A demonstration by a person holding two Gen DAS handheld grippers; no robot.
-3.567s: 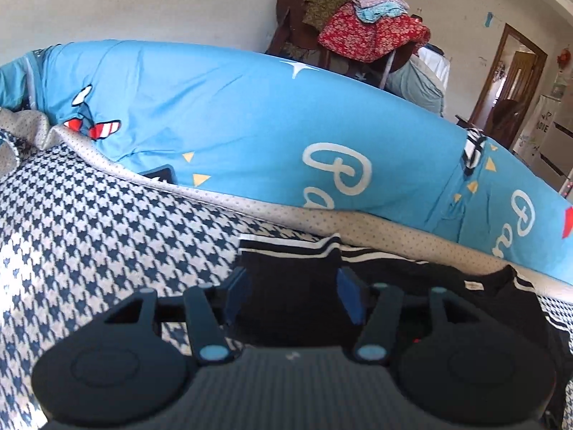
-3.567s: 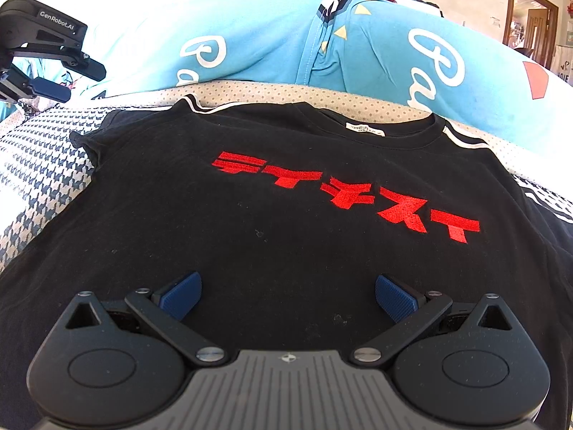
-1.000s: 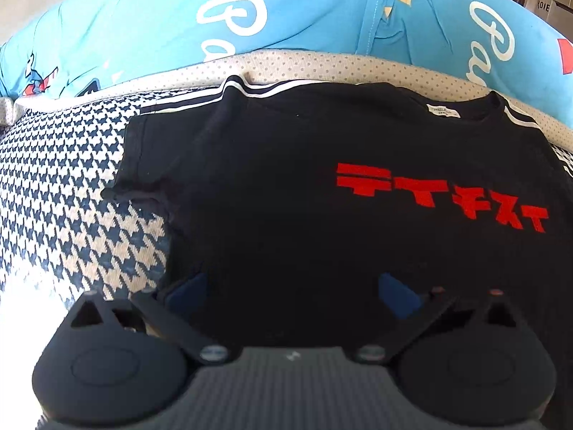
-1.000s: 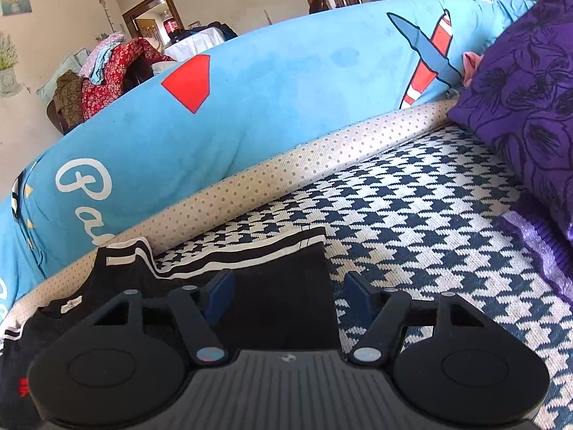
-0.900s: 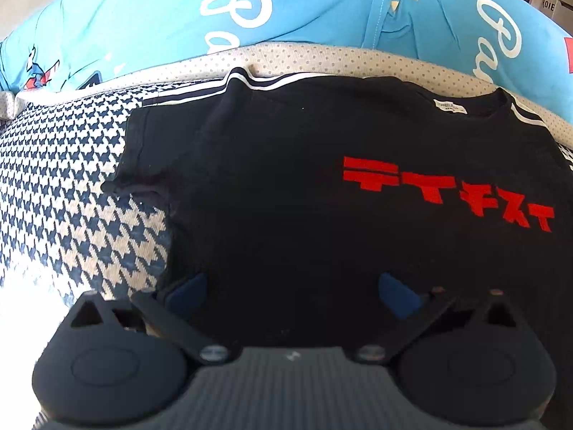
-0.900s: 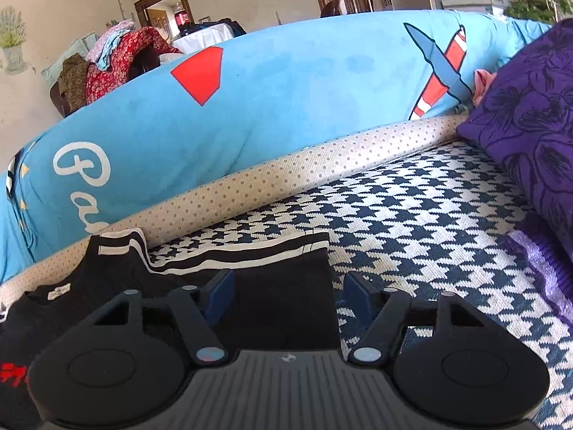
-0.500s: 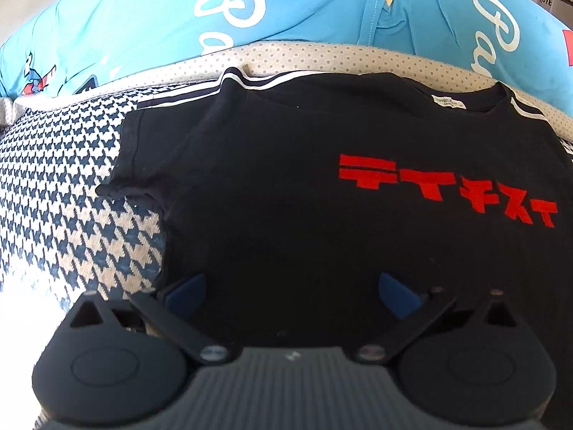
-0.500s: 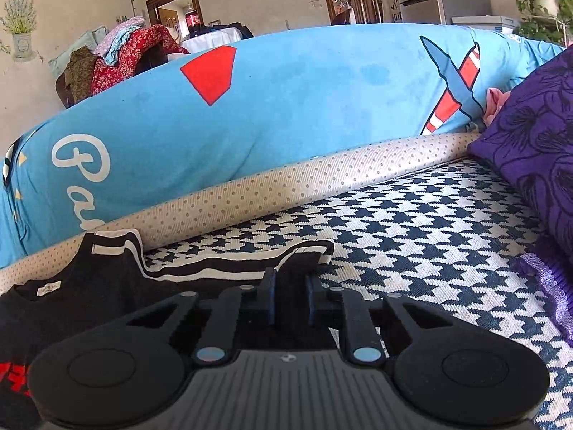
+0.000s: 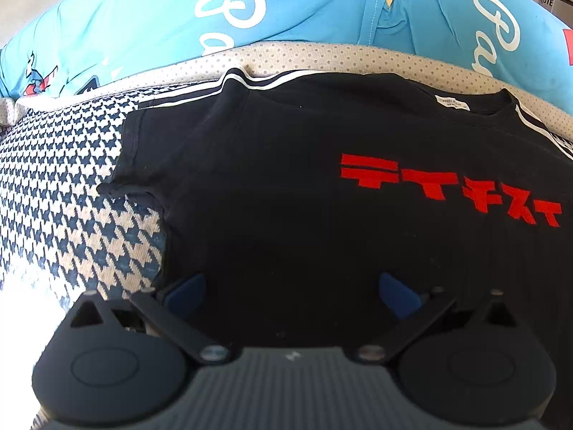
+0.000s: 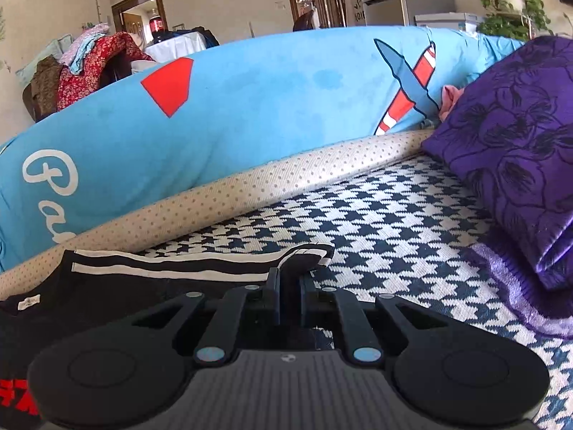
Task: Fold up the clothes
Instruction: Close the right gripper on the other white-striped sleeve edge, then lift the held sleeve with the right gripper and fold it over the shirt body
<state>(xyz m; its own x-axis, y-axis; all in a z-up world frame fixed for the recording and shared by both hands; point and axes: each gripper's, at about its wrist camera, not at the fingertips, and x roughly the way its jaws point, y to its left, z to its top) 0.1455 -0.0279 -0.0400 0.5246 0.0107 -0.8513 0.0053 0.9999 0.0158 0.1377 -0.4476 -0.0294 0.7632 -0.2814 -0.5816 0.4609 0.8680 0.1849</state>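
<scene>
Black T-shirt (image 9: 286, 186) lies flat on a houndstooth cover (image 9: 53, 186), against a blue bolster (image 10: 250, 107). Left gripper (image 9: 292, 292) hovers over its lower body, jaws spread. Right gripper (image 10: 290, 286), angled low, pinches the striped sleeve (image 10: 304, 254).

Daylight fills both views, bright and fairly even. In the left wrist view the houndstooth cover (image 9: 64, 193) blows out to white glare at its lower left edge, while the black T-shirt (image 9: 286, 197) swallows detail in near-uniform dark. Fisheye distortion bows the blue bolster (image 10: 250, 107) into an arch, and the picture corners vignette to black. Focus is sharp; distant doorways look slightly soft.
</scene>
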